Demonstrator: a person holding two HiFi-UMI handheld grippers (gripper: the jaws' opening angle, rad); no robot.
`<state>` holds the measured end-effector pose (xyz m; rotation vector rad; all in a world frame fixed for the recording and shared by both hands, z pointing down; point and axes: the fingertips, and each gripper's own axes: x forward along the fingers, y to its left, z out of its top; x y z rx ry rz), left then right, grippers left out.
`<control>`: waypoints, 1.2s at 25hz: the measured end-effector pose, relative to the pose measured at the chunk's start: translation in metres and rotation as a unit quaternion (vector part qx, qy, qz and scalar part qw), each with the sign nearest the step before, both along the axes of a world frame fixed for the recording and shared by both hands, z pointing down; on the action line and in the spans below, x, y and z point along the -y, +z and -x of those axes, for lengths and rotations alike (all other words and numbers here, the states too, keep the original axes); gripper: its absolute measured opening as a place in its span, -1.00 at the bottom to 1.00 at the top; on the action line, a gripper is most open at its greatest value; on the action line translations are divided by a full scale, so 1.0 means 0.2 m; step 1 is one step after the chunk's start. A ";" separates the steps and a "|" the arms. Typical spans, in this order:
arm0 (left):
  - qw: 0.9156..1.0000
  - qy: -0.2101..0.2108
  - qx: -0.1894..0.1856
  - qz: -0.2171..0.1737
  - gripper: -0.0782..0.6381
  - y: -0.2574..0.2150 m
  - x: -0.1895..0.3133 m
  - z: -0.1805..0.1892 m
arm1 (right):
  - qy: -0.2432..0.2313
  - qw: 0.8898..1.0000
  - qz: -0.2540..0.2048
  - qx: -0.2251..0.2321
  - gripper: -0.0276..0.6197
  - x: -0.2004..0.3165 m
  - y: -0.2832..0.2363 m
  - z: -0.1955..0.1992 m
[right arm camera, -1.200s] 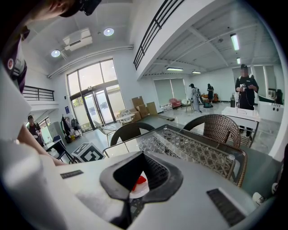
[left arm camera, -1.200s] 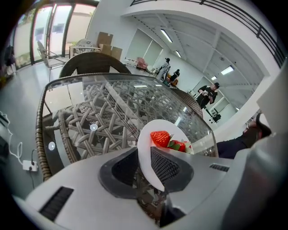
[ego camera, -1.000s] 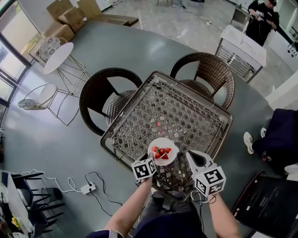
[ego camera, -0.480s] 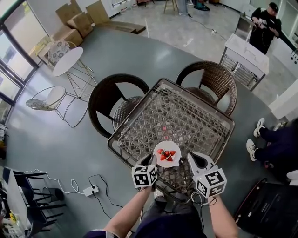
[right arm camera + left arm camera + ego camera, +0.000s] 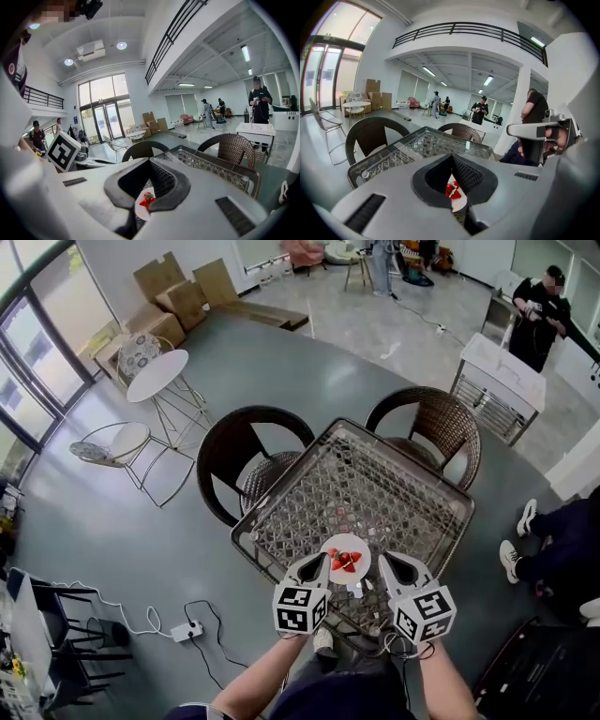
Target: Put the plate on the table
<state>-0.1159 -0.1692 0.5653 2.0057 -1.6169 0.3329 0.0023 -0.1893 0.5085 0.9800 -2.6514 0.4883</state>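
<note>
A small white plate with several red strawberries hangs just over the near edge of the glass-topped wicker table. My left gripper is shut on its left rim. From the other side, my right gripper is shut on its right rim. In the left gripper view the plate shows low between the closed jaws of the left gripper. The right gripper view shows the plate the same way, below the right gripper. I cannot tell whether the plate touches the tabletop.
Two dark wicker chairs stand at the table's far side. A white cart and a standing person are at the back right. A seated person's legs are at the right. A power strip lies on the floor.
The plate and my left gripper have shifted right toward my right gripper, which now meets the plate's right rim. The head view has tilted up a little.
</note>
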 end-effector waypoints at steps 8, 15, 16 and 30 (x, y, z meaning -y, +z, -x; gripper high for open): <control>0.997 0.040 -0.033 -0.057 -0.76 -0.28 -0.03 -0.14 | -0.008 1.000 -0.019 0.018 -0.91 -0.02 -0.12 0.02; 0.991 0.067 -0.062 -0.094 -0.76 -0.44 -0.03 -0.22 | -0.016 0.998 -0.038 0.041 -0.91 -0.02 -0.21 0.06; 0.991 0.069 -0.062 -0.097 -0.76 -0.45 -0.04 -0.22 | -0.016 0.998 -0.039 0.044 -0.91 -0.03 -0.22 0.06; 0.988 0.084 -0.076 -0.107 -0.76 -0.50 -0.06 -0.27 | -0.018 0.996 -0.057 0.062 -0.91 -0.04 -0.30 0.05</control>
